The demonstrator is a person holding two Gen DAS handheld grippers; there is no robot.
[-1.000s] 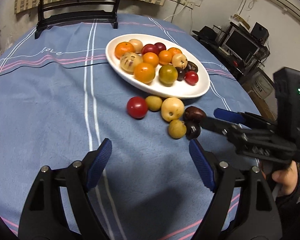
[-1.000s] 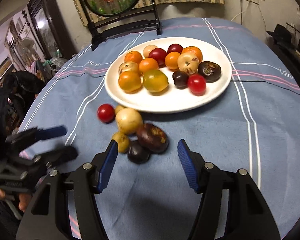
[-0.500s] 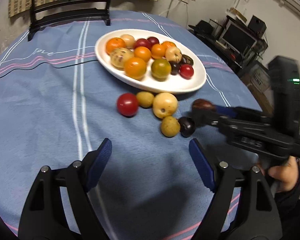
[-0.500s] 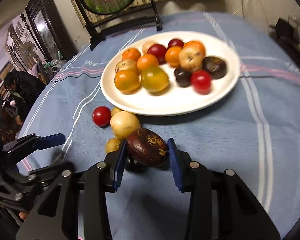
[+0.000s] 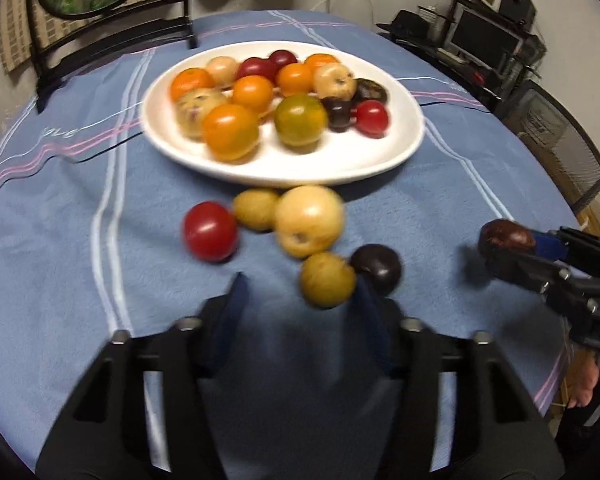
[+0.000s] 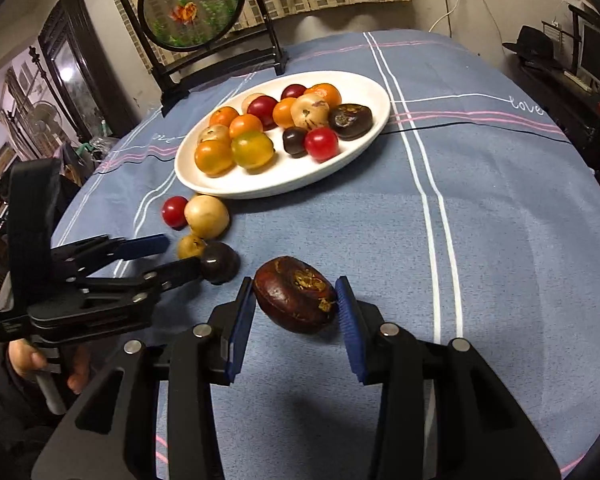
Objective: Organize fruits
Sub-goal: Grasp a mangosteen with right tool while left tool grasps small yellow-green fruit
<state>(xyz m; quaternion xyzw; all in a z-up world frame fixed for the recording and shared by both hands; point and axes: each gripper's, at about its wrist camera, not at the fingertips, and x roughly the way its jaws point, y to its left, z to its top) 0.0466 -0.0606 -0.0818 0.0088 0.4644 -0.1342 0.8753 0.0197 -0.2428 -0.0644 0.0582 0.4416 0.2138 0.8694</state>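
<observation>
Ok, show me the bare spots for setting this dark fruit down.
Free: the plate's near strip, in front of the red tomato and the green-orange fruit; also the cloth right of the plate, across the white stripes. Crowded: the plate's far half, and the cloth by its left front, where five loose fruits cluster.

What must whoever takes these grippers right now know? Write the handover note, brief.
Right gripper: jaws have just closed, shut on the dark brown fruit.
Left gripper: jaws have just been closing, not clamped; small yellow fruit at its tips, not gripped.
Done: most fruit sits on the white plate.
Left: plate the held fruit, then the loose ones on the cloth in front of the plate: red tomato, greenish fruit, pale yellow fruit, small yellow fruit, dark plum.
</observation>
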